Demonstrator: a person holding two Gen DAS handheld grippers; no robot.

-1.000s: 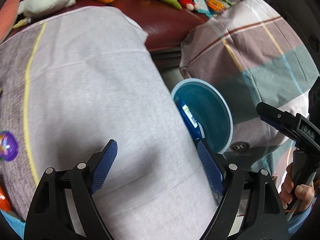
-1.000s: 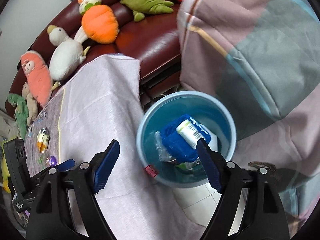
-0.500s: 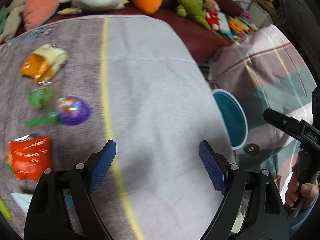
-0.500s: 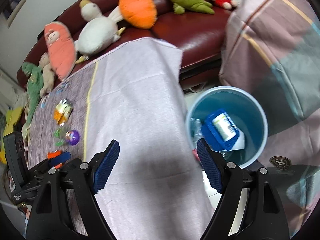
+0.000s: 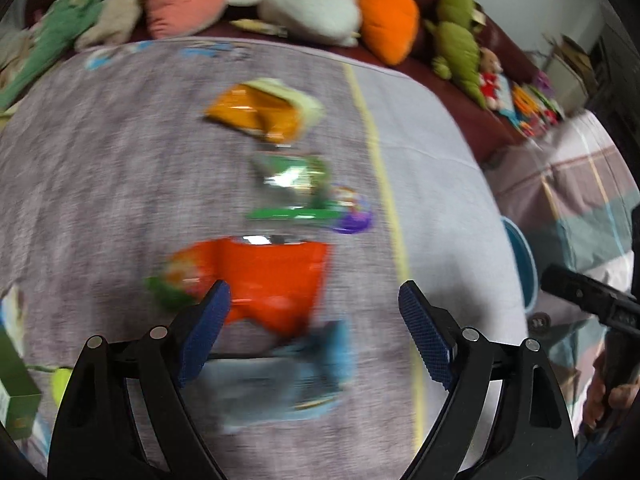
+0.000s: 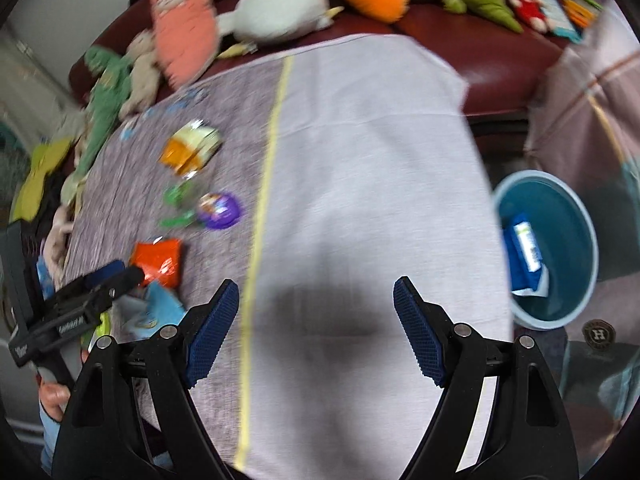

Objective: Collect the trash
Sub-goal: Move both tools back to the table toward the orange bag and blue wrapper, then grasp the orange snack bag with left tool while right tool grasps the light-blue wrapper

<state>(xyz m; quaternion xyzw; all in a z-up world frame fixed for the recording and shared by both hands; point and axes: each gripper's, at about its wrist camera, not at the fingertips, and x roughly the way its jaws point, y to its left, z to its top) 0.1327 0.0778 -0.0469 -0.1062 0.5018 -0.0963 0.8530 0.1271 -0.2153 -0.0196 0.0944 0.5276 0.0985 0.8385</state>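
Left tool (image 5: 310,316): released, jaws wide, nothing between the pads; hangs over the cloth-covered table (image 5: 100,184).
Orange wrapper (image 5: 272,280): lies on the table just ahead of the left tool, blurred.
Blue wrapper (image 5: 280,376): between the left tool's arms, on the table.
Purple capsule (image 6: 220,210): ahead-left of the right tool.
Right tool (image 6: 316,320): released, empty, above bare cloth.
Bin (image 6: 576,208): right of the right tool, blue packet (image 6: 524,252) inside.

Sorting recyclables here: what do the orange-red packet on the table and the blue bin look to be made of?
The orange-red packet looks like thin plastic or foil film: glossy, crumpled, with a bright silvery glint along its top edge. Motion blur leaves the exact material open. The blue bin looks like moulded plastic: smooth, even-coloured walls with a paler rolled rim and a dull sheen.
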